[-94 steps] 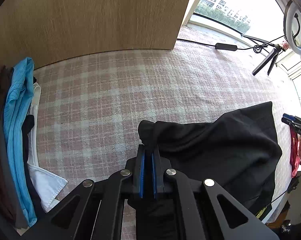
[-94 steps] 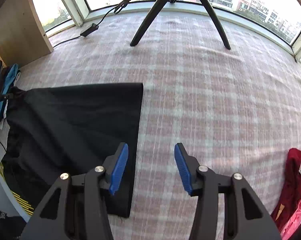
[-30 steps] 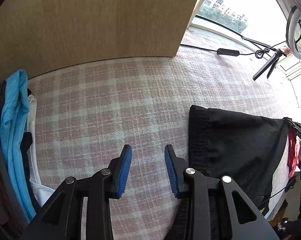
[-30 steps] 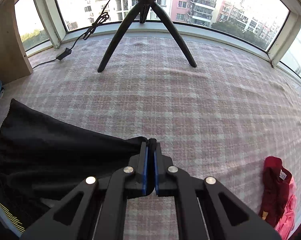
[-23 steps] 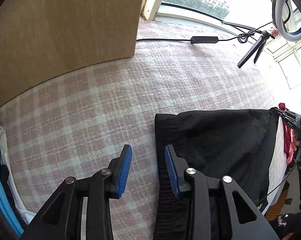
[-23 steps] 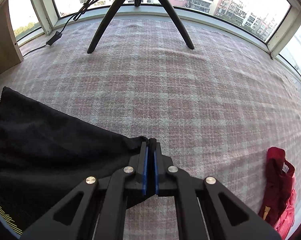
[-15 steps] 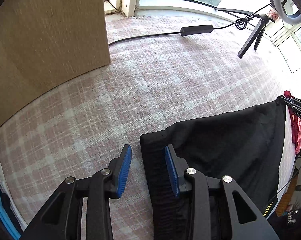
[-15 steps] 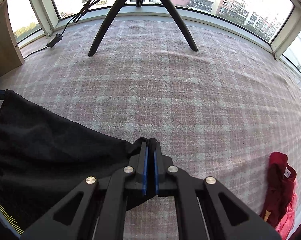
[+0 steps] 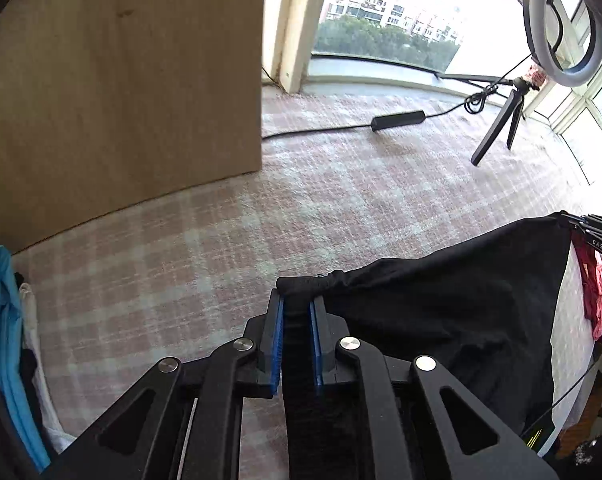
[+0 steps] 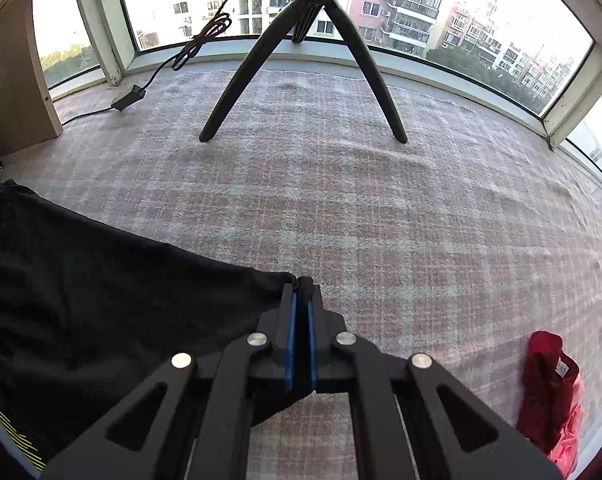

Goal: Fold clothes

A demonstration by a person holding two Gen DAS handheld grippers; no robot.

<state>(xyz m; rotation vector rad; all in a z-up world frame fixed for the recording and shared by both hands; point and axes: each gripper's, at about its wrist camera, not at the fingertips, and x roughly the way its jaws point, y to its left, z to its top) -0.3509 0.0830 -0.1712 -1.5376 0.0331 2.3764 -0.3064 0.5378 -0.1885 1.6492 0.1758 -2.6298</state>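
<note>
1. Left wrist view: the left claw (image 9: 297, 312) is closing on the thick hem corner of the black garment (image 9: 453, 312), which sits between its blue pads (image 9: 277, 340). From that pinched corner the cloth stretches right to the right claw (image 9: 593, 228) at the far right edge
2. Same view: the garment hangs over a pink plaid blanket (image 9: 221, 240). A wooden panel (image 9: 113, 92) stands far left, a blue garment (image 9: 1, 340) lies at the left edge, and a black cable box (image 9: 397, 120) and a ring-light tripod (image 9: 501, 128) stand far right
3. Right wrist view: the right claw (image 10: 299, 296) is pressed together, pinching another corner of the black garment (image 10: 121, 300), which spreads left and near
4. Same view: a red garment (image 10: 549, 384) lies near right on the plaid blanket (image 10: 421, 220); the tripod (image 10: 301, 60) stands far centre by the window
</note>
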